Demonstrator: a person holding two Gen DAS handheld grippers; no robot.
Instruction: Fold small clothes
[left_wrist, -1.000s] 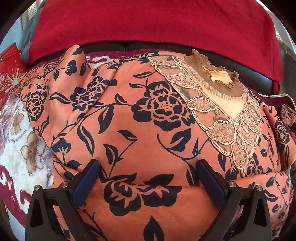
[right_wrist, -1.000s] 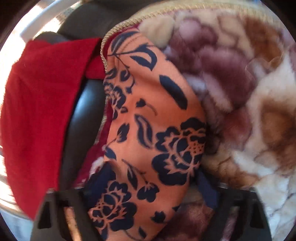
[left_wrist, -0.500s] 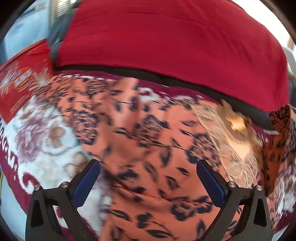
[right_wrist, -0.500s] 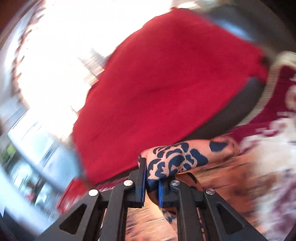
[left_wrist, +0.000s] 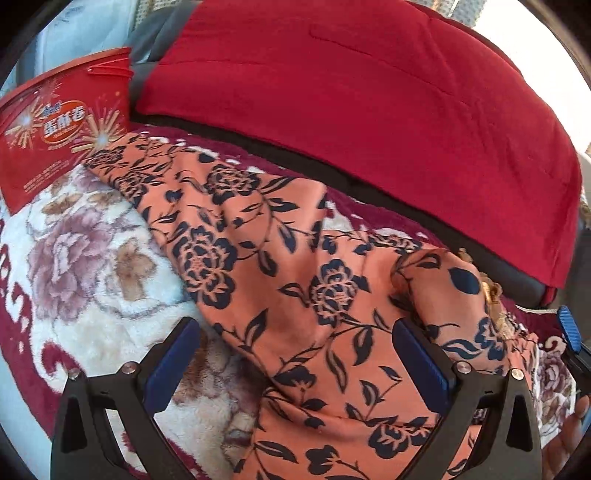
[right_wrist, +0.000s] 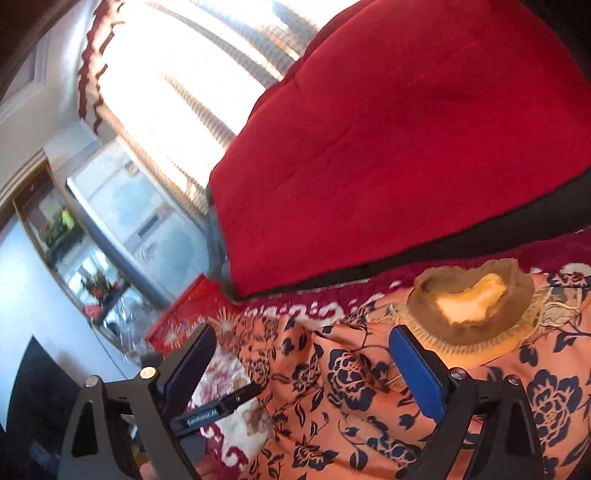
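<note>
One sleeve (left_wrist: 454, 295) lies folded over the orange floral top (left_wrist: 295, 295) near its lace collar (right_wrist: 469, 306); both the left gripper (left_wrist: 295, 354) and the right gripper (right_wrist: 306, 362), whose jaws have just been opening, hang spread and empty, with most folding left.

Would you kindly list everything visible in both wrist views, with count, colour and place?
Floral garment: one, orange with navy flowers, spread over the blanket, one part folded across it near the lace collar.
Lace collar: one, tan and beige, at the garment's top edge.
Plush blanket: one, cream with maroon and brown flowers, under the garment.
Red cloth: one, draped over the dark sofa back behind.
Sofa back: one, black, showing below the red cloth.
Red box: one, printed with sparklers, beside the blanket's far corner.
Glass cabinet: one, pale, by the bright window.
Left claw: one, black with blue pads, open above the garment.
Right claw: one, black with blue pads, just opened, nothing between its pads.
</note>
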